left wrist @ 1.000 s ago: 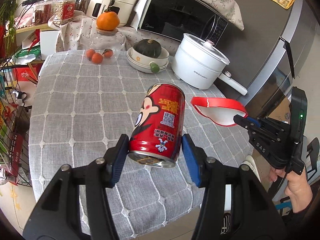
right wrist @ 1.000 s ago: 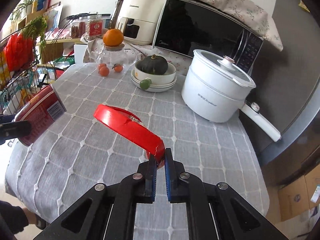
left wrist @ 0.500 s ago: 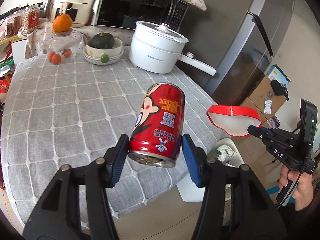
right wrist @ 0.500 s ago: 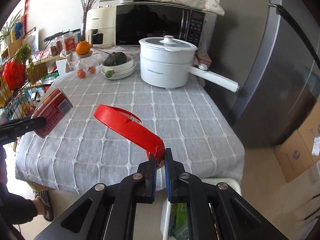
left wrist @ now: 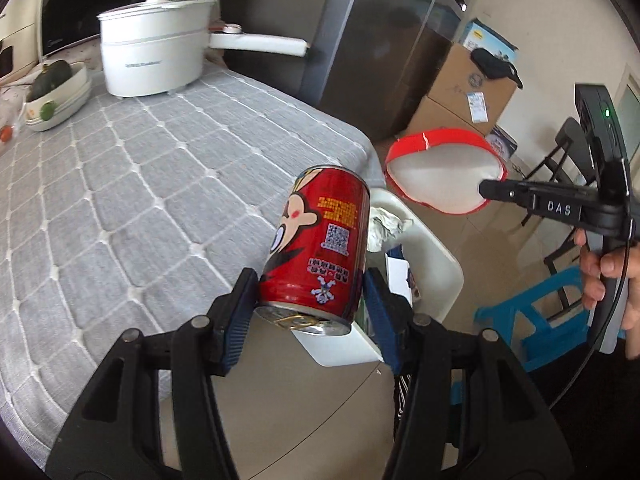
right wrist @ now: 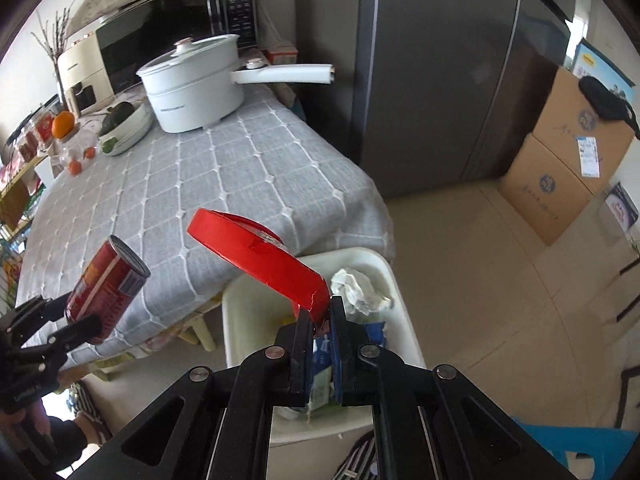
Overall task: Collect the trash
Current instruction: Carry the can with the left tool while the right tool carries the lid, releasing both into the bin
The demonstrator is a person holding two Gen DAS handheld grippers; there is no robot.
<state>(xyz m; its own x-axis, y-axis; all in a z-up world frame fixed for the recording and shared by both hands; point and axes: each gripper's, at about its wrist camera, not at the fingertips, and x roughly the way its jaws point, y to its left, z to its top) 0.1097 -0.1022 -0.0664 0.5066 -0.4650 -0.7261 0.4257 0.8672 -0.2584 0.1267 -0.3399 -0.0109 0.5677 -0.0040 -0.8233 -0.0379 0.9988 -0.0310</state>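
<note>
A red drink can (left wrist: 320, 248) with a cartoon figure is tilted in my left gripper (left wrist: 310, 300), whose blue pads press on its sides near the table's corner. In the right wrist view the can (right wrist: 106, 280) hangs at the left, off the table's edge. My right gripper (right wrist: 322, 320) is shut on the rim of a red paper bowl (right wrist: 260, 256) with a white inside (left wrist: 440, 176). The bowl hangs over a white trash bin (right wrist: 240, 320) on the floor. The bin (left wrist: 436, 256) holds a crumpled tissue (right wrist: 356, 286) and blue packaging.
A table with a grey checked cloth (right wrist: 200, 184) bears a white pot (right wrist: 196, 80) and a bowl with a dark squash (right wrist: 120, 114). A dark fridge (right wrist: 440, 80) stands behind. Cardboard boxes (right wrist: 560, 160) are at the right, and a blue stool (left wrist: 532, 312) is by the bin.
Both grippers have swung right, from above the table to beyond its corner by the bin. The can and the red bowl stay gripped as before.
</note>
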